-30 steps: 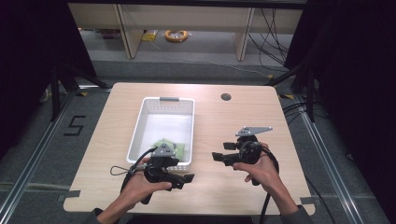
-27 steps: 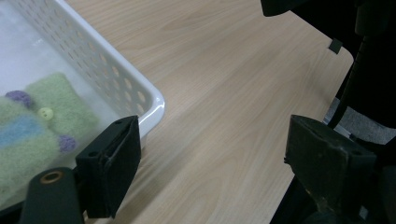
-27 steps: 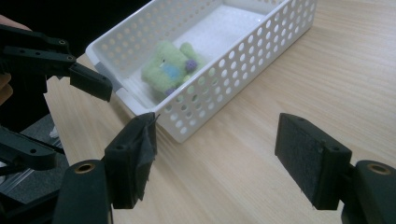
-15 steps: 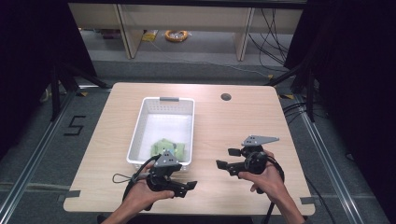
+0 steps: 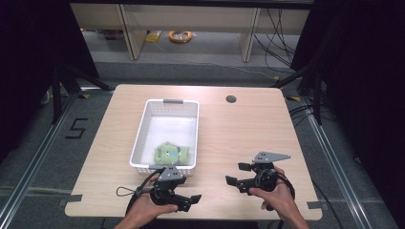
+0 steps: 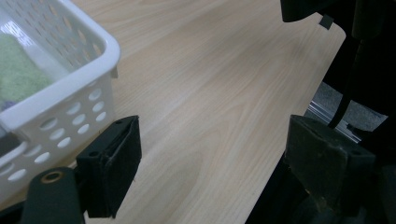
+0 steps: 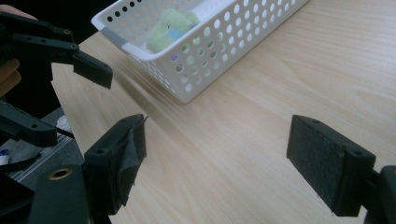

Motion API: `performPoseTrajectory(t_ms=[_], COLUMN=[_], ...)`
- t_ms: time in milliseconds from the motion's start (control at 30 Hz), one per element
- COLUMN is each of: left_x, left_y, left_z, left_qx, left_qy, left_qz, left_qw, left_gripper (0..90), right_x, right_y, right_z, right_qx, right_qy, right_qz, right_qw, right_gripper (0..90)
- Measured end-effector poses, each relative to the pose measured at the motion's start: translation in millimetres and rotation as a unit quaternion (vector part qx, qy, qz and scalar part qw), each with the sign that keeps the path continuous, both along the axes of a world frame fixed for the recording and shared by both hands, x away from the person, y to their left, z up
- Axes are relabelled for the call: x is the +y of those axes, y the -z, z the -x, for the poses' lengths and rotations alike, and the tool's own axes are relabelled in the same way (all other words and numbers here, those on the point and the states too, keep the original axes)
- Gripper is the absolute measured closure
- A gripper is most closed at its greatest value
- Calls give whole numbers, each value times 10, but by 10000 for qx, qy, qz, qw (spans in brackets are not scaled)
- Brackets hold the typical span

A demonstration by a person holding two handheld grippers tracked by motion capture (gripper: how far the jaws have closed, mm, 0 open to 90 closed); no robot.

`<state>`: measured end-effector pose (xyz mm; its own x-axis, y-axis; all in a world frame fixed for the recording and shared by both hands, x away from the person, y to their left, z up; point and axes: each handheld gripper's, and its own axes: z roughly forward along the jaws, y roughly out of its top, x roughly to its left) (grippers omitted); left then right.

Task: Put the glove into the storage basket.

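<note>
A white perforated basket [image 5: 141,136] stands left of the table's middle, with a green plush toy [image 5: 171,153] lying at its near end. My left gripper [image 5: 191,202] is open just in front of the basket, close to the table's front edge, jaws pointing right. My right gripper [image 5: 235,173] is open at the front right, jaws pointing left; they have just been opening, and only bare wood lies between them. In the left gripper view the gripper [image 6: 215,163] is beside the basket's corner [image 6: 70,107]. The right gripper view, past that gripper [image 7: 219,163], has the basket [image 7: 224,51], the toy [image 7: 170,25] and the left gripper [image 7: 70,51].
The wooden table [image 5: 239,133] has a round cable hole [image 5: 231,99] at its back right. The front edge lies right under both hands. Metal rails and dark floor run along both sides, and shelving stands behind the table.
Both hands have drawn back toward the table's front edge and sunk lower. The left gripper has come away from the basket's near end. The right jaws stand wider.
</note>
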<state>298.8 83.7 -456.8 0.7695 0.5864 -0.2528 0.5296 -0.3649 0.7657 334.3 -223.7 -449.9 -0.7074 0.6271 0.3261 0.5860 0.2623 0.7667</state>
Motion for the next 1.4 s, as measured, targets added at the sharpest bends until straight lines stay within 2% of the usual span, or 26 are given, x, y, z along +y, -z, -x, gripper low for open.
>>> performPoseTrajectory(t_ms=[233,267,333,433,567,600,633,667,700,733,767,800,833,867,900,933,1000,1033,1067,1100,1167,1200,1233,1300,1333,1400], left_x=[7,6,10,8,1,9,4,14,16,15,28,21,20,19,35,19,20,24,26,20,45,29,32,31,36,35], left_y=[84,102,125,180,256,275,291,304,317,337,348,363,372,388,391,420,432,446,453,468,481,496,507,518,525,528], left_z=[47,53,75,84,117,125,137,143,150,161,158,173,186,190,184,212,216,218,227,233,246,270,273,284,296,300], left_qx=[-31,-30,-44,-101,-89,-99,-142,-177,-163,-159,-183,-145,-83,-149,-197,-145,-149,-182,-133,-144,-171,-73,-105,-107,-57,-73], left_qy=[-63,-85,-126,-42,5,-32,-8,3,11,-20,-8,0,-60,-11,55,-47,-25,27,6,-26,79,-35,47,24,13,6], left_qz=[26,87,43,28,-5,-117,-53,-105,-92,-49,-144,-67,-94,-89,-237,-167,-164,-176,-183,-121,-245,-177,-207,-214,-257,-270], left_qw=[10000,9999,9999,9999,10000,9999,9999,9998,9998,9999,9997,9999,9999,9998,9995,9997,9998,9997,9997,9998,9995,9998,9997,9997,9997,9996], left_gripper=[181,180,179,178,174,174,174,173,173,173,173,173,172,172,172,170,170,170,170,170,170,170,170,170,170,171], right_x=[-74,-82,-97,-102,-107,-107,-121,-126,-126,-125,-125,-125,-133,-127,-127,-132,-136,-138,-153,-154,-153,-166,-156,-167,-156,-170], right_y=[87,99,122,148,200,200,220,228,228,243,243,253,269,292,292,309,326,330,349,366,383,408,416,412,420,428], right_z=[52,96,126,152,231,231,222,265,265,307,307,326,325,359,359,387,383,405,405,415,449,441,467,486,509,511], right_qx=[-51,23,-23,-14,5,5,-154,-177,-177,-64,-64,-86,-149,-94,-94,-87,-152,-119,-222,-212,-133,-162,-165,-249,-231,-243], right_qy=[-34,32,21,25,8,8,-59,23,23,-32,-32,43,-22,-19,-19,-13,-48,-15,-35,-54,-46,-197,-107,-91,-48,-99], right_qz=[-8,-15,23,7,181,181,254,347,347,355,355,382,452,464,464,596,611,700,804,830,845,852,833,935,881,921], right_qw=[10000,10000,10000,10000,9998,9998,9995,9992,9992,9993,9993,9992,9989,9989,9989,9982,9980,9975,9965,9963,9963,9960,9963,9953,9958,9954], right_gripper=[206,206,206,206,205,205,205,204,204,204,204,204,204,203,203,201,197,196,195,194,193,190,189,186,186,185])
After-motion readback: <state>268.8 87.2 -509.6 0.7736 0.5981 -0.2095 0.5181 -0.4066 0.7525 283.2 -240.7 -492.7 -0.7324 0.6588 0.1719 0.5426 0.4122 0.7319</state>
